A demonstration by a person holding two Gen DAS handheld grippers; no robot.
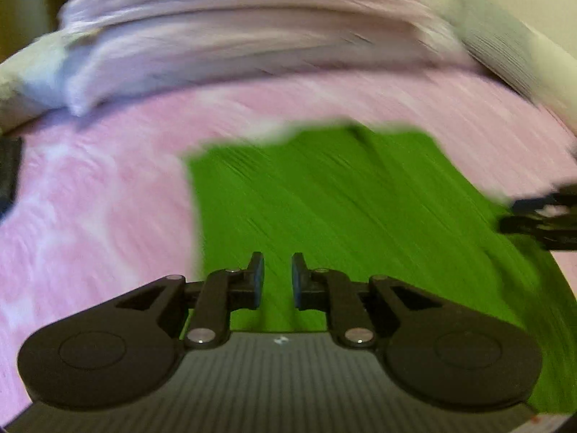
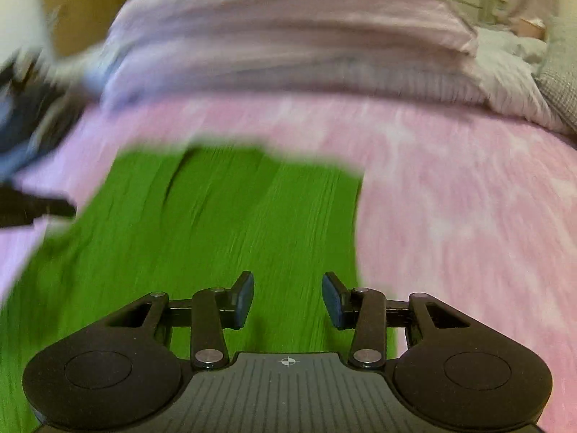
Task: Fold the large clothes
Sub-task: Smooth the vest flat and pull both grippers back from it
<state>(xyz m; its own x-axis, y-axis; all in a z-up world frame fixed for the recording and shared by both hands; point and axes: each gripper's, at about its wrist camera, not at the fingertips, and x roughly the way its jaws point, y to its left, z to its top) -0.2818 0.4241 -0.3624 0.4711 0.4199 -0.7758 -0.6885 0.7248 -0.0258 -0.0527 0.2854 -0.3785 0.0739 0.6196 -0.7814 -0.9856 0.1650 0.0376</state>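
Observation:
A bright green garment [image 1: 324, 198] lies flat on a pink bedspread [image 1: 90, 198], and both views are blurred by motion. My left gripper [image 1: 277, 279] is open over the garment's near left part, nothing between its blue pads. The right gripper shows as a dark shape [image 1: 541, 220] at the right edge of this view. In the right wrist view the green garment [image 2: 216, 223] spreads left and centre on the pink bedspread [image 2: 468, 234]. My right gripper [image 2: 287, 299] stands open over the cloth near its right edge, holding nothing. The left gripper [image 2: 32, 209] shows dark at the far left.
A rumpled pale lilac duvet [image 1: 252, 36] is piled across the back of the bed, also seen as the duvet [image 2: 288, 47] in the right view. Grey-white bedding [image 2: 523, 65] sits at the back right. A dark object [image 1: 7, 176] pokes in at the left edge.

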